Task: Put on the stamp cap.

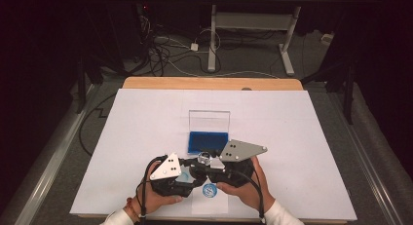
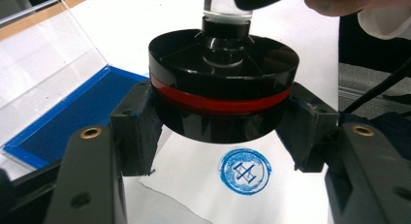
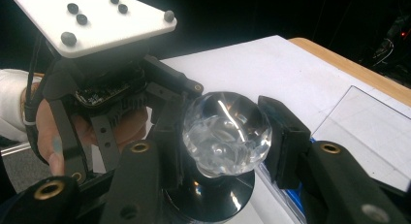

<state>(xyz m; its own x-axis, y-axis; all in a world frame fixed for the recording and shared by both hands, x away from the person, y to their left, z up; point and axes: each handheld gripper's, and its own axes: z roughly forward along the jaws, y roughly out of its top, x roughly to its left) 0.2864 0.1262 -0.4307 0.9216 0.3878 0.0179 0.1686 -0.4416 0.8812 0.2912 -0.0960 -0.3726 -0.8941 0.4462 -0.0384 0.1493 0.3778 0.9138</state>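
Your left fingers [image 2: 220, 132] clamped the stamp [image 2: 223, 83] at its rigid base; right fingers [image 3: 228, 132] pinched its slick, breakable-looking crystal knob [image 3: 225, 132].

I am seeing one sign: a round blue stamp mark [image 2: 245, 171] printed on the sheet of paper [image 2: 194, 185], sitting just below the black stamp [image 2: 223, 95]. Inside its blue ring a small figure of crossing lines is showing, but I am not managing to read it as any letter or number.
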